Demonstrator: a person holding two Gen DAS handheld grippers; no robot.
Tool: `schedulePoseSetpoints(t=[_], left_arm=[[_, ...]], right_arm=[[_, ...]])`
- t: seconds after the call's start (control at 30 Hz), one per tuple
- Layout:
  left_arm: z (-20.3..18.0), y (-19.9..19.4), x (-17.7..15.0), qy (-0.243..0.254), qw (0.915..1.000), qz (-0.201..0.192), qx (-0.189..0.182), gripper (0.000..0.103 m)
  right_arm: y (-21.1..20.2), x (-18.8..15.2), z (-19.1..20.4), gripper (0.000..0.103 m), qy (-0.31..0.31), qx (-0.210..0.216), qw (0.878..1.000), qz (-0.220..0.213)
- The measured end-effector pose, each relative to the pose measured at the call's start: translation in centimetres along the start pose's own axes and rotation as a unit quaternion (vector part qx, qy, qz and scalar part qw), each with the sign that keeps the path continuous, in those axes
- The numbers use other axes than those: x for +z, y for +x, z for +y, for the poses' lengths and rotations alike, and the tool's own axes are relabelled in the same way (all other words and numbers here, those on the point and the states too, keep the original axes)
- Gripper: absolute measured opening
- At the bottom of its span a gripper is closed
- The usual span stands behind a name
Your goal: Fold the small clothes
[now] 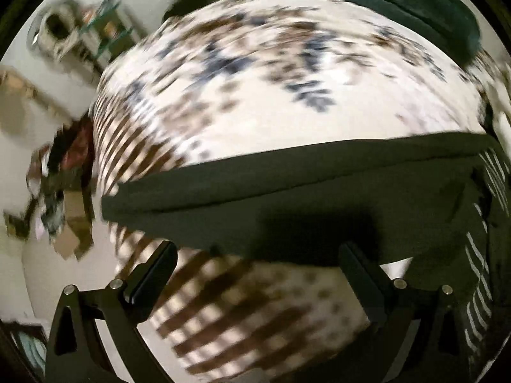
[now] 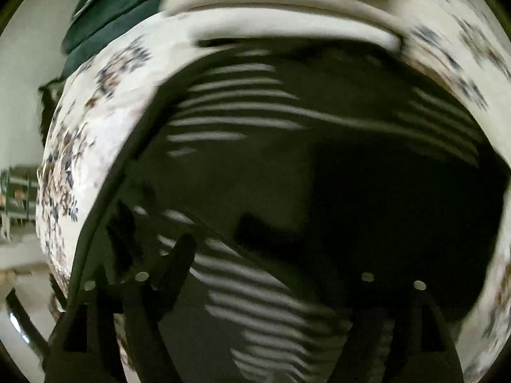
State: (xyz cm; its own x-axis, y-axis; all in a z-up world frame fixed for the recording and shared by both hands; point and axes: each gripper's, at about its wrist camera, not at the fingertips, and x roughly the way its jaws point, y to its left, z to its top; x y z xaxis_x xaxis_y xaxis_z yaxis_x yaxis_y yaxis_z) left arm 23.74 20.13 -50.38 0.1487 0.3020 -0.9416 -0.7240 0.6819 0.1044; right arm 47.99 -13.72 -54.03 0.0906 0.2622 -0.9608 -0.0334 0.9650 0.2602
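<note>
A dark green garment with white stripes (image 2: 255, 118) lies spread on the floral bed sheet (image 1: 255, 73) and fills most of the right wrist view. In the left wrist view its plain dark side (image 1: 287, 185) runs as a folded band across the bed, with stripes showing at the right edge. My left gripper (image 1: 257, 250) stands open over the band's near edge, its fingers (image 1: 159, 265) wide apart and gripping nothing. My right gripper (image 2: 265, 249) is open above the striped cloth, with its right finger lost in shadow. Both views are blurred.
Plain dark green folded clothes (image 1: 399, 3) lie at the far side of the bed, also seen in the right wrist view (image 2: 108, 12). Beside them is a stack of white folded cloth (image 2: 281, 9). A shelf (image 1: 105, 32) and floor clutter (image 1: 64, 198) lie past the bed's left edge.
</note>
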Motion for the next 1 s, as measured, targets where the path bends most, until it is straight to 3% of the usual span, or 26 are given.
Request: schedulePoseSetpoints(t=[0.07, 0.13, 0.17, 0.27, 0.33, 0.37, 0.43, 0.5, 0.57, 0.6, 0.63, 0.73, 0.8, 0.87, 1.0], left_arm=[[2.7, 0.7, -0.1, -0.04, 0.9989, 0.02, -0.017, 0.103], [5.8, 2.0, -0.5, -0.102, 0.9925, 0.045, -0.048, 0.103], [7.5, 2.9, -0.7, -0.145, 0.9852, 0.058, -0.071, 0.103], [12.6, 5.4, -1.6, -0.284, 0.948, 0.074, -0.124, 0.103], [14.8, 6.9, -2.1, -0.348, 0.9232, 0.074, -0.146, 0.101], [15.3, 7.4, -2.2, -0.365, 0.9161, 0.075, -0.149, 0.099], [16.5, 8.6, -2.0, -0.397, 0.9013, 0.07, -0.159, 0.083], [17.4, 9.7, -1.3, -0.414, 0.8962, 0.066, -0.144, 0.065], [17.7, 9.8, -0.3, -0.41, 0.9011, 0.057, -0.128, 0.044], [17.5, 9.4, 0.4, -0.399, 0.908, 0.046, -0.12, 0.015], [17.2, 8.8, 1.1, -0.383, 0.9155, 0.03, -0.118, 0.008], [15.1, 4.8, 4.2, -0.308, 0.9478, -0.033, -0.074, 0.007], [13.3, 2.1, 5.9, -0.266, 0.9596, -0.071, -0.059, 0.007], [10.8, -1.5, 7.5, -0.212, 0.9689, -0.113, -0.058, 0.007], [3.0, -7.9, 9.9, -0.104, 0.9746, -0.169, -0.104, 0.007]], right_arm=[[-0.4, -1.5, -2.9, 0.08, 0.027, -0.011, 0.999, 0.012], [-0.4, -2.7, -4.5, 0.08, 0.043, -0.024, 0.999, 0.019], [-0.2, -3.2, -5.5, 0.08, 0.053, -0.029, 0.998, 0.022], [0.1, -4.1, -7.6, 0.08, 0.069, -0.043, 0.996, 0.033], [1.0, -4.2, -8.0, 0.08, 0.076, -0.053, 0.995, 0.039], [1.4, -4.2, -8.1, 0.08, 0.078, -0.056, 0.995, 0.04], [2.0, -4.2, -8.0, 0.08, 0.076, -0.061, 0.994, 0.041], [2.4, -4.2, -7.6, 0.08, 0.07, -0.066, 0.995, 0.04], [2.8, -4.1, -7.1, 0.08, 0.066, -0.07, 0.995, 0.04], [2.8, -4.1, -7.0, 0.08, 0.065, -0.071, 0.995, 0.039], [2.7, -4.1, -7.0, 0.08, 0.064, -0.075, 0.994, 0.038], [2.5, -4.1, -7.0, 0.08, 0.061, -0.088, 0.994, 0.033], [2.0, -4.2, -7.3, 0.08, 0.059, -0.091, 0.994, 0.028], [1.4, -4.2, -8.0, 0.08, 0.06, -0.085, 0.994, 0.024], [-0.2, -4.3, -10.5, 0.08, 0.075, -0.068, 0.995, 0.015]])
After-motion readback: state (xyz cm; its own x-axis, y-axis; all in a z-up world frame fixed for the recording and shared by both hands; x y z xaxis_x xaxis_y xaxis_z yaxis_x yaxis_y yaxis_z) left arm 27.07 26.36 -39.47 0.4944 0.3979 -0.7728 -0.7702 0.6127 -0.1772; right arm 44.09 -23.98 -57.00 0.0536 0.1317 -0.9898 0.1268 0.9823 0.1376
